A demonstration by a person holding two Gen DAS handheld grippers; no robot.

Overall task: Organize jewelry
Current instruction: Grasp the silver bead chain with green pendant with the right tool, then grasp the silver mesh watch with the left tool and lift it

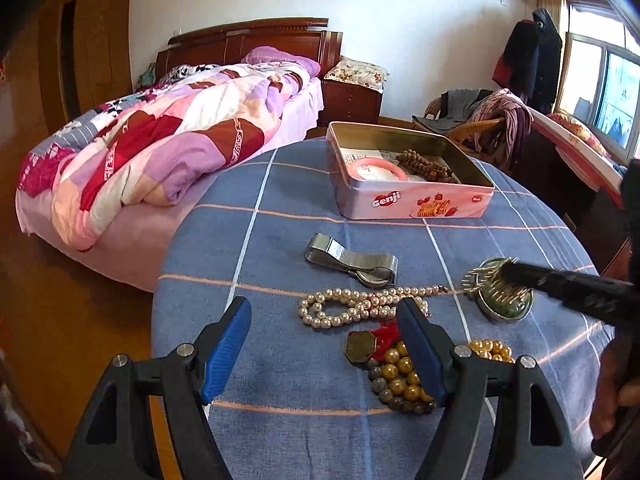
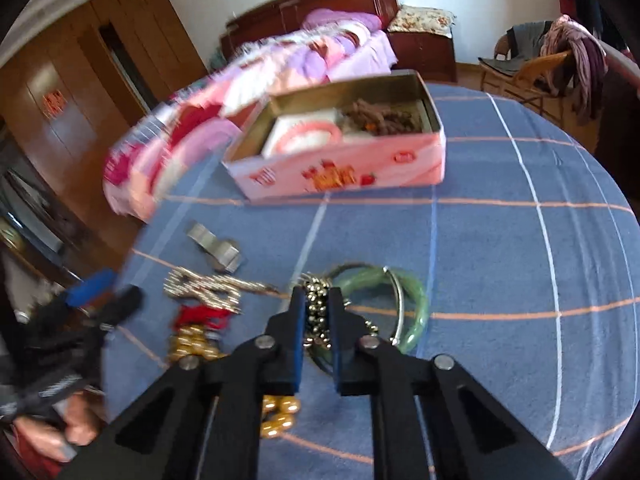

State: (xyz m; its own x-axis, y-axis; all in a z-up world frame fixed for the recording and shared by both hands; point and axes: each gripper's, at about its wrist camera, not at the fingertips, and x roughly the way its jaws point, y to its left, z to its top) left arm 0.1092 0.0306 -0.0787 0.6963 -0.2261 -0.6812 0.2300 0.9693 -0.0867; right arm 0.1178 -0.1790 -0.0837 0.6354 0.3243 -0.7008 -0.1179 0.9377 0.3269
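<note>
On the blue checked tablecloth (image 1: 280, 216) lie a pearl necklace (image 1: 360, 306), a steel watch (image 1: 352, 260), an octagonal pendant (image 1: 362, 346) with a red tassel, and gold bead bracelets (image 1: 400, 376). My left gripper (image 1: 324, 344) is open just in front of the pearls, its right pad over the gold beads, holding nothing. My right gripper (image 2: 318, 296) is shut on a silver bead bracelet (image 2: 318, 312) that lies on a green bangle (image 2: 416, 300). In the left wrist view the right gripper (image 1: 510, 266) comes in from the right onto that bangle (image 1: 516, 308).
A pink open tin (image 1: 408, 196) stands at the far side of the table with a pink bangle (image 1: 376, 166) and brown wooden beads (image 1: 424, 164) inside. A bed (image 1: 160, 152) is beyond the table's left edge. A chair (image 1: 476, 128) with clothes stands behind the tin.
</note>
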